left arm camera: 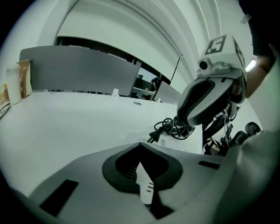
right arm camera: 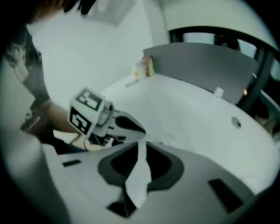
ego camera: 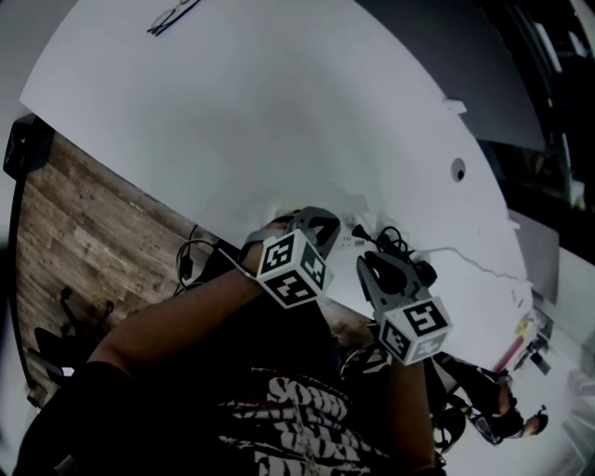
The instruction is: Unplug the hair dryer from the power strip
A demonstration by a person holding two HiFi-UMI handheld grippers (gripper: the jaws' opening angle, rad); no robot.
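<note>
the plug [left arm camera: 154,136] lies on the table [ego camera: 279,112] with its prongs bare, just beside a white block that i take for the strip [left arm camera: 162,141], so the pull looks done. the cord [left arm camera: 177,127] sits coiled behind it. i cannot pick out the dryer's body. the left gripper [ego camera: 314,223] is low at the table's near edge, its jaws a narrow slit with only white showing through and nothing pinched that i can see. the right gripper [ego camera: 372,268] hangs over the coil, jaws also narrow and empty.

the risk, as i judge it: the right gripper is so near the coil that a loop could catch on a jaw and drag cord and plug along. all of it sits near the table's edge, so a tug could slide strip or coil off onto the floor [ego camera: 84,232].

the table is white, smooth and curved, nearly bare apart from a grommet hole [ego camera: 457,169] and glasses [ego camera: 173,15] at the far end. a grey partition [left arm camera: 78,70] backs it. the floor is wood planks.
</note>
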